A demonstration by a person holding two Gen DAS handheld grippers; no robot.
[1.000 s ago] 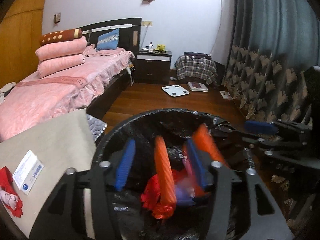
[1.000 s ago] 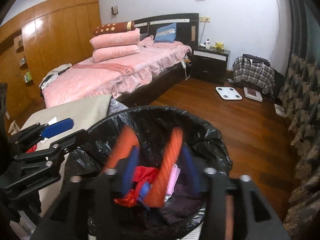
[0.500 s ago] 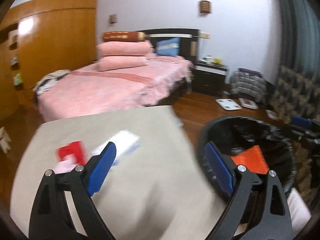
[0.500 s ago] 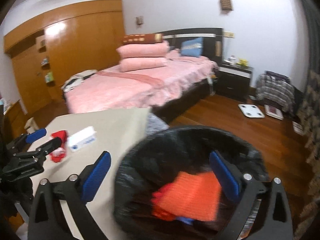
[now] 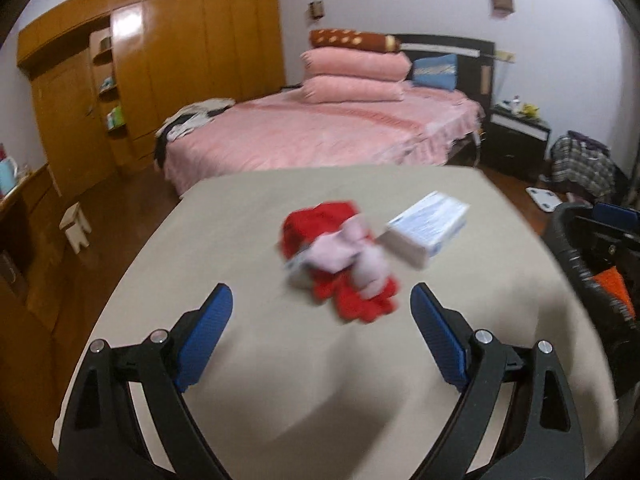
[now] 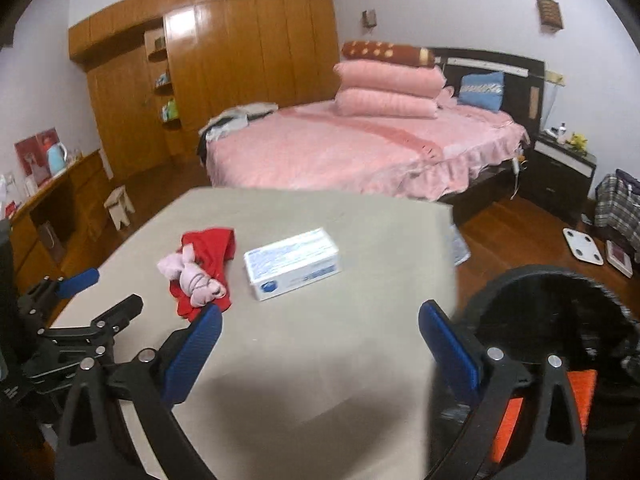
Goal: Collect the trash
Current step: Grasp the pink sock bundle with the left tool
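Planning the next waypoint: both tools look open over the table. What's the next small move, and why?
Probably advance the left tool forward and down onto the red and pink wrapper bundle. It lies directly ahead between the open blue pads, nearer than the white box, and both items are on the table, not yet in the black-lined trash bin. The right tool is open too.

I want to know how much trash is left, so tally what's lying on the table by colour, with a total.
Red and pink: 1, the crumpled bundle
White and blue: 1, the box
Total: 2 on the table
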